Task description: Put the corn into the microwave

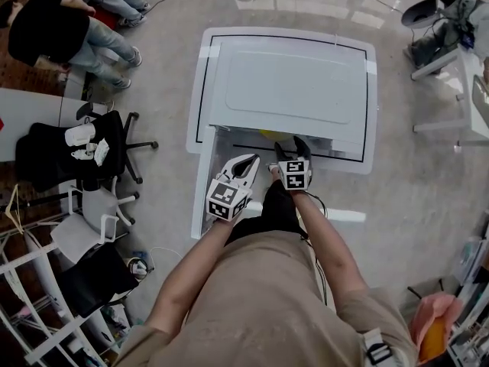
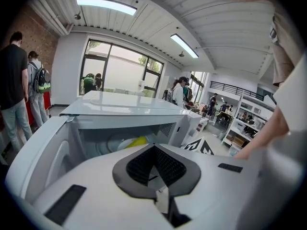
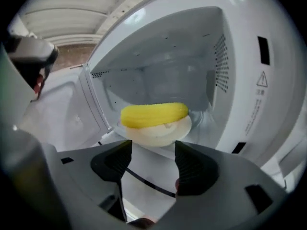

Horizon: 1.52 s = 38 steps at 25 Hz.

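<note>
Most of the corn [image 1: 268, 134] hides under the microwave [image 1: 290, 82] top.

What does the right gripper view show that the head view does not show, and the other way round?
Only the right gripper view: the inner walls of the microwave, the pale plate under the corn, and the right tongs plainly open with nothing between them. Only the head view: the microwave's top from above, the left tongs and a black office chair. Both: the open microwave, the right tongs at its opening, and the corn, though in the head view it is just a yellow sliver.
</note>
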{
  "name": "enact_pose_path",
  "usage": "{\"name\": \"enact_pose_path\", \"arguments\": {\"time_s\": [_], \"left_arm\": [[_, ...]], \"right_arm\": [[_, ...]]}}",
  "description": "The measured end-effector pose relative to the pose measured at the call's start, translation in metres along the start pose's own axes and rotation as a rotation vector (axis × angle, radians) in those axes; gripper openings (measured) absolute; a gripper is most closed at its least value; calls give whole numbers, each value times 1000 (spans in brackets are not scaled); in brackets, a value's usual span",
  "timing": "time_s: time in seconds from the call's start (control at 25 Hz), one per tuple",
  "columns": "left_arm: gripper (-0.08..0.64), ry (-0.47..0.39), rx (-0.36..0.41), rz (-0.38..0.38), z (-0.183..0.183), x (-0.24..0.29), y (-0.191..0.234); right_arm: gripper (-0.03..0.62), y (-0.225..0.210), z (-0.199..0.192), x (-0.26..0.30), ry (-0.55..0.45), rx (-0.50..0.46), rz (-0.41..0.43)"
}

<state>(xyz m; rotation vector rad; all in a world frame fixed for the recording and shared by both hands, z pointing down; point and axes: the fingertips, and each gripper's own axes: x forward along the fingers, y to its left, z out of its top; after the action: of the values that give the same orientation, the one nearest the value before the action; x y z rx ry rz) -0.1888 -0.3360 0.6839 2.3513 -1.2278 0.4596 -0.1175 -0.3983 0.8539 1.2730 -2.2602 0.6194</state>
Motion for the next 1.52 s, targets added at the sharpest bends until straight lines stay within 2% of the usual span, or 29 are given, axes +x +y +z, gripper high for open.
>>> {"name": "enact_pose_path", "arguments": {"time_s": [0.12,0.4,0.84,1.12,1.32,1.52], "left_arm": [[-3,1,6,-2,-1,-1,-2],[-3,8,1,7,-5,-7,0],[-2,7,3,21,-7,-26,2],[-2,-14,6,20,-6,-38,-7],[-3,-88,-13,30,0,-62,-19],[-3,-177,-71,-1,11,-95,-39]], "right_arm": [[268,-1,-3,7,25,-50,-13],[268,-3,5,17,12,-118,-42],[268,-4,22,34,31,-149,-72],[268,-4,27,38,70,-178,-49],[267,9,33,-8,25,-146,35],[267,23,44,-108,-65,-72,137]]}}
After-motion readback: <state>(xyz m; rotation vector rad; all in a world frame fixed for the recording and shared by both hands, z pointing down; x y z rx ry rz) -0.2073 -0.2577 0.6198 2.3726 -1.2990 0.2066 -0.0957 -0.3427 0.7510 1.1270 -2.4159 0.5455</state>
